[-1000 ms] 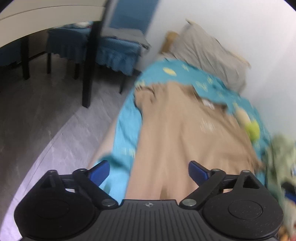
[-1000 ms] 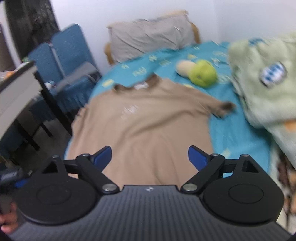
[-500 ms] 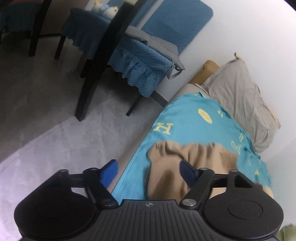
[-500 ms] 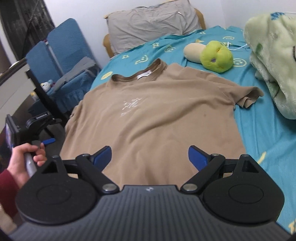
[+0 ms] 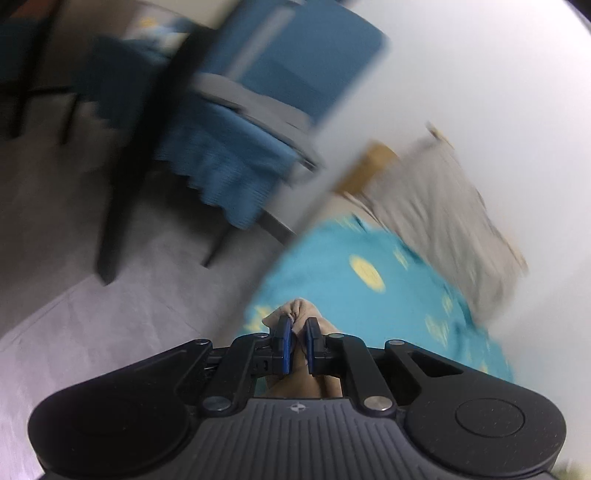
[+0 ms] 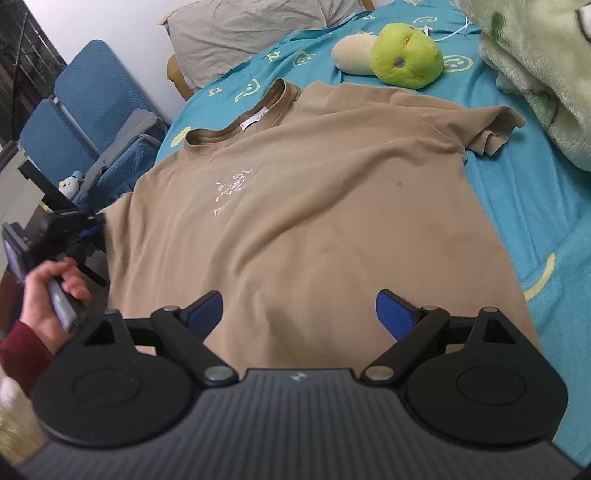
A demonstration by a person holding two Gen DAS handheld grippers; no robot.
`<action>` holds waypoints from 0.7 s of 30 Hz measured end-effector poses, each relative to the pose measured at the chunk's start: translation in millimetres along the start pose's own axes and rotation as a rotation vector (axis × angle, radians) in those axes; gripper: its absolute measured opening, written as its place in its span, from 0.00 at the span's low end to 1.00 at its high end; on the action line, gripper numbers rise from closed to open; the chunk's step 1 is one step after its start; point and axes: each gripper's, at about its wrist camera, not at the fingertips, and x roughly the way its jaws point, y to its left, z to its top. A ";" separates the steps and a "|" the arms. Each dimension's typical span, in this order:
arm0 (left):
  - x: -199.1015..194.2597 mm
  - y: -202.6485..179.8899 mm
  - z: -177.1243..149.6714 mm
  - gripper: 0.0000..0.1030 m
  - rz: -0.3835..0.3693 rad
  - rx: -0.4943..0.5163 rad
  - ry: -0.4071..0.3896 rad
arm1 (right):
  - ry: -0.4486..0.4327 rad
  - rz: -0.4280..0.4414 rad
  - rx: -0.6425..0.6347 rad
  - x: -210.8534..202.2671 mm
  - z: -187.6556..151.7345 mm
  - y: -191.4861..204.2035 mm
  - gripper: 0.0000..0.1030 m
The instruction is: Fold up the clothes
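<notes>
Bedroom, seen first from the left wrist, heavily smeared by motion blur: grey floor (image 5: 110, 314), white wall (image 5: 461, 74), one blue chair (image 5: 280, 66) with a blue quilted cover (image 5: 229, 162) hanging off the seat, one dark table leg (image 5: 122, 206), all with soft edges and hard to make out in detail. One grey pillow (image 5: 443, 214) against the wall, outline streaked. Bed (image 5: 351, 295) under a turquoise sheet with yellow prints too blurred to read. Left gripper (image 5: 296, 345) with blue fingers (image 5: 284, 343) nearly pressed together, pinching a bunched tan sleeve of the T-shirt (image 5: 299, 312); rest of the garment hidden behind the gripper body.

Right wrist view, sharp: one tan T-shirt (image 6: 303, 221) spread flat, front up, on the bed (image 6: 535, 206), collar toward the pillow (image 6: 251, 33), small white print on the chest illegible. Far sleeve crumpled beside one pale green fluffy blanket (image 6: 535, 66), cut off by the frame edge. One green plush toy (image 6: 406, 61) beyond the collar, touching one cream plush (image 6: 352, 53). Two blue chairs (image 6: 88, 92) side by side. Left hand (image 6: 51, 291), red cuff, gripping the left gripper's handle at the shirt's near sleeve; fingertips there blurred. Right gripper (image 6: 299, 312) over the hem, fingers (image 6: 205, 308) spread wide, holding nothing.
</notes>
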 end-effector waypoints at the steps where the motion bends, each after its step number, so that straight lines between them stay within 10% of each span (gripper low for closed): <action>1: -2.5 2.3 2.9 0.09 0.052 0.019 -0.011 | -0.001 -0.002 -0.003 -0.6 -0.2 0.3 0.89; 11: -26.1 52.0 -5.7 0.35 0.148 -0.176 0.031 | -0.003 -0.024 0.006 -0.5 3.1 -5.9 0.89; 15: -34.5 80.5 -19.3 0.69 0.126 -0.297 0.128 | 0.012 -0.014 0.019 1.8 3.6 -6.2 0.89; 21: -31.2 114.2 -49.2 0.66 0.003 -0.534 0.228 | 0.031 -0.006 0.016 4.5 1.6 -4.0 0.89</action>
